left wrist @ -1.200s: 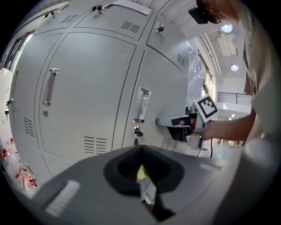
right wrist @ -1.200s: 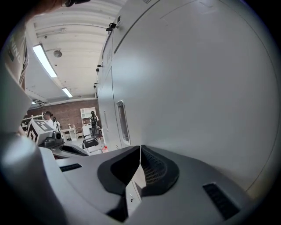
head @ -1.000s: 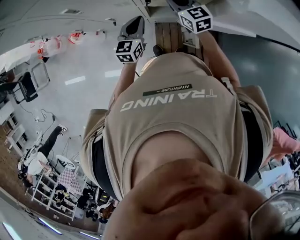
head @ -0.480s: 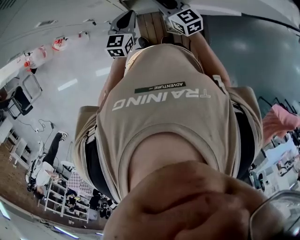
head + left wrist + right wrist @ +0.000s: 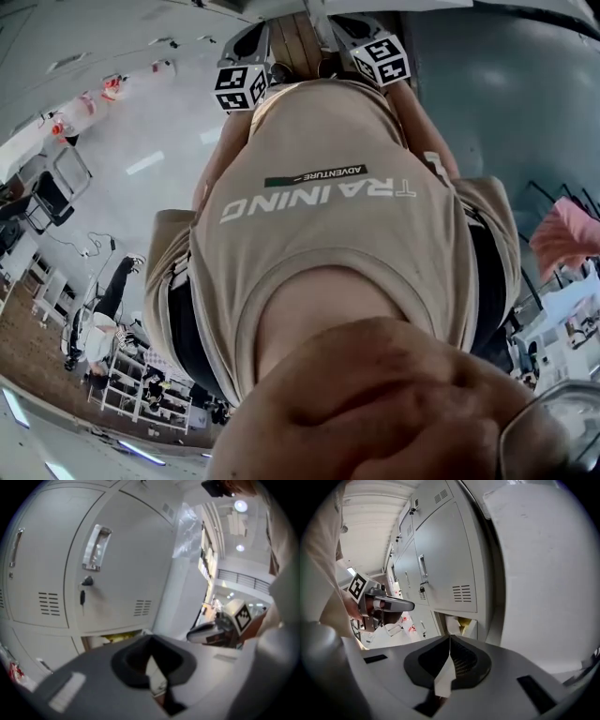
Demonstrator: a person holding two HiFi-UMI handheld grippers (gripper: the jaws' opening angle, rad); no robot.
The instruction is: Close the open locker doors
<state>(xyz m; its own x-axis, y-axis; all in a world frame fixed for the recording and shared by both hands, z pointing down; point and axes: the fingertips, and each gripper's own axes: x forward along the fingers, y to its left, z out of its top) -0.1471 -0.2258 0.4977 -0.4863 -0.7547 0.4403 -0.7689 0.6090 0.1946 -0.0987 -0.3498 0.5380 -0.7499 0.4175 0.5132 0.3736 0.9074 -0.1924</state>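
A: Jaws?
B: Pressed together, empty, on both left gripper (image 5: 152, 654) and right gripper (image 5: 449, 648)
A: Lockers?
B: Shut pale grey metal locker door (image 5: 445, 569) at twelve o'clock from the right jaws; open compartment (image 5: 458, 623) just beneath it

The pale grey metal locker doors (image 5: 117, 559) carry slotted vents and a black lock (image 5: 86, 581) (a bright chrome handle (image 5: 96, 548) sits above it). Something yellow (image 5: 464, 622) shows in the open compartment. The grey left gripper (image 5: 152, 663) and grey right gripper (image 5: 449, 644) bear black-and-white square-marker cubes (image 5: 246, 91). The person's beige shirt (image 5: 328, 281) has white lettering.
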